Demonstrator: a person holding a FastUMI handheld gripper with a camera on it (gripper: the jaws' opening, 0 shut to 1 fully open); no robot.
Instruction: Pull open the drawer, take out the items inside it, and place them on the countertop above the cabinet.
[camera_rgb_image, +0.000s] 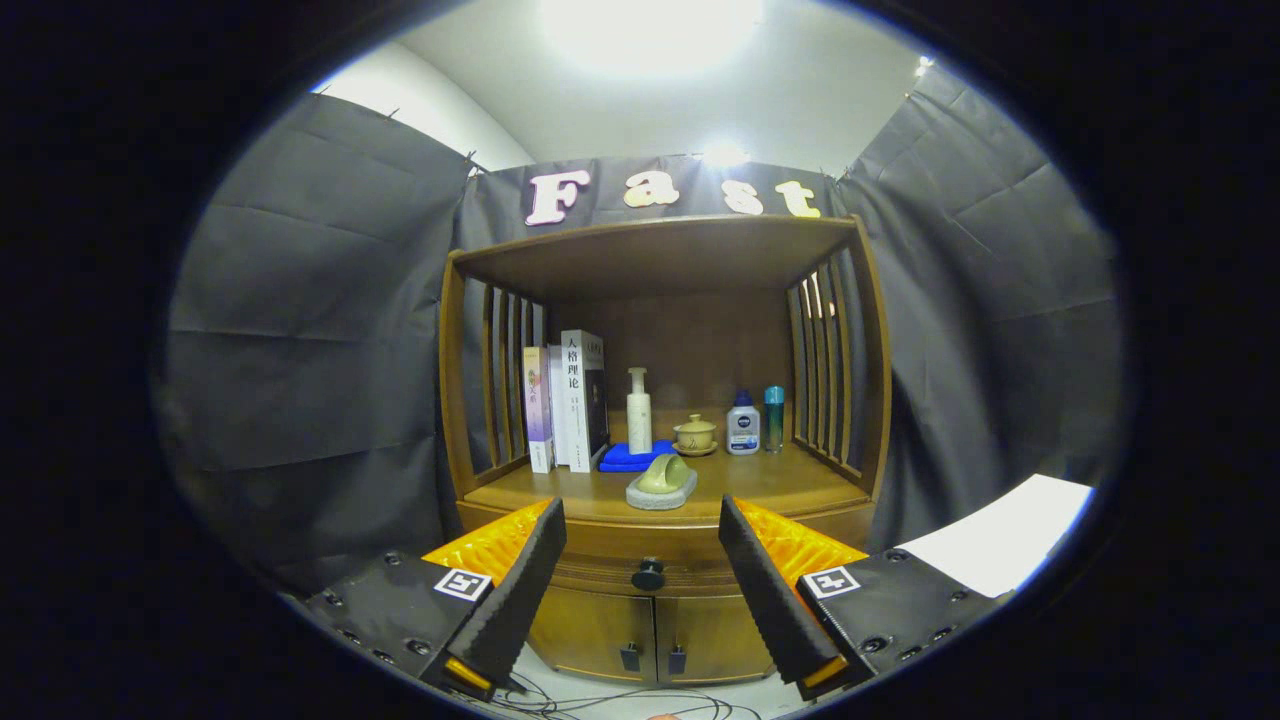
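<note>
Closed drawer (648, 560) lying crosswise, knob (648, 575) facing gaping hand-held gripper (642, 555)

The tongs (645, 600) are level and face forward, both fingers (510, 590) spread wide apart, gripping nothing.

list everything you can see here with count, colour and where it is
cabinet: 1, brown wood, ahead of the tongs
drawer: 1, brown, shut, under the countertop
knob: 1, black, on the drawer, between the fingers
lower doors: 2, brown, shut, below the drawer
books: several, upright, left on the countertop
cloth: 1, blue, beside the books
pump bottle: 1, cream, on the cloth
lidded cup: 1, tan, middle back
small bottles: 2, white and teal, right back
stone ornament: 1, green on grey, front
tongs: 1, open, fingers either side of the knob, apart from it
</note>
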